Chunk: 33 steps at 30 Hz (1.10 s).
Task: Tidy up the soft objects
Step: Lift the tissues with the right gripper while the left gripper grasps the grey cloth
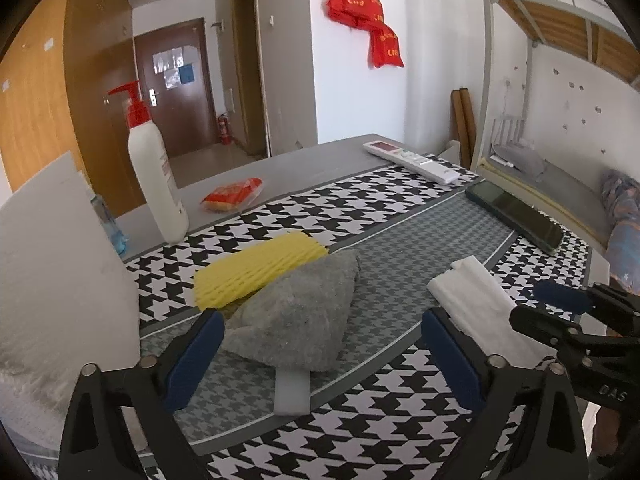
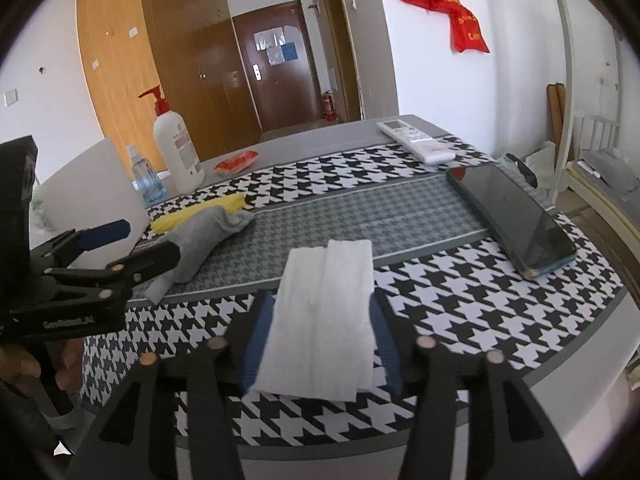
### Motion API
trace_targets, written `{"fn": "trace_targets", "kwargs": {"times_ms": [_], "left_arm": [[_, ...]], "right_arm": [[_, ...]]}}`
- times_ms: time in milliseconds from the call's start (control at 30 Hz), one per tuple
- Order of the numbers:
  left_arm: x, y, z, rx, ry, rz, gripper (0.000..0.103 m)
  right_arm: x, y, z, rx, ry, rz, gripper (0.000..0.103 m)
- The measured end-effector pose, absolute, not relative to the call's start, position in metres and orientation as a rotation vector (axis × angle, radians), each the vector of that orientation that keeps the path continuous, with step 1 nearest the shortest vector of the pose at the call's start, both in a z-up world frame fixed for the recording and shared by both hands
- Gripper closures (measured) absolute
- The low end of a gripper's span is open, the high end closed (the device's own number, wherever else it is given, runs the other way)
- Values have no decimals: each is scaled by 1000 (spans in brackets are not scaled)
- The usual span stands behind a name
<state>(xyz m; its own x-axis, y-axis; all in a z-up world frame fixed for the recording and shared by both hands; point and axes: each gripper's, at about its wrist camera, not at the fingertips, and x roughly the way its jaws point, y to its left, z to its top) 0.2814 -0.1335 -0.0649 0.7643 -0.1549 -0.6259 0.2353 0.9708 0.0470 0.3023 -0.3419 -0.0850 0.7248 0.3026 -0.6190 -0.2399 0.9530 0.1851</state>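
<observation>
A grey felt cloth (image 1: 296,320) lies crumpled on the houndstooth mat (image 1: 400,408), leaning on a yellow foam net sleeve (image 1: 256,268). A white foam strip (image 1: 292,392) sticks out from under the cloth. My left gripper (image 1: 324,344) is open wide, and the near end of the cloth sits between its blue pads (image 1: 196,352) without touching them. A white folded sheet (image 2: 324,312) lies flat on the mat between the fingers of my right gripper (image 2: 320,332), whose jaws stand apart at the sheet's edges. In the right wrist view the left gripper (image 2: 132,246) is at the left, by the cloth (image 2: 208,232).
A white pump bottle (image 1: 156,172) with a red top, a small blue spray bottle (image 2: 146,182) and a red packet (image 1: 234,196) stand at the back left. A remote (image 1: 412,160) and a dark phone (image 2: 516,216) lie at the right. A white panel (image 1: 60,260) rises at the left.
</observation>
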Motion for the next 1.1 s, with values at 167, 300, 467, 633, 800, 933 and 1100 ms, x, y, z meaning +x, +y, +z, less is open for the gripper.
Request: {"fn": "trace_targets", "kwargs": {"times_ms": [167,300,467,633,800,933,1100], "left_arm": [[293,-136,-71,130,693,-207,17],[303,-138,-77,134,716,-198,29],[310,-138,-84,149,741,-182,41],[316,-131,-88,115,780,-184,60],[317,-132,-90,123,793,-177,74],[320,-132,-92,129,807,-168,84],[320,-131,-91,119,803,-181,92]], "right_arm": [[303,-346,-87,103,707,291,46],[305,-347,-90,95,723,286,46],[307,-346,-92,95,732,291,46],[311,-341,-93,83,743,299,46],[312,-341,-94,79,752,294,46],[311,-339,-95,70,760,290,40],[311,-337,-95,61,765,291,37]]}}
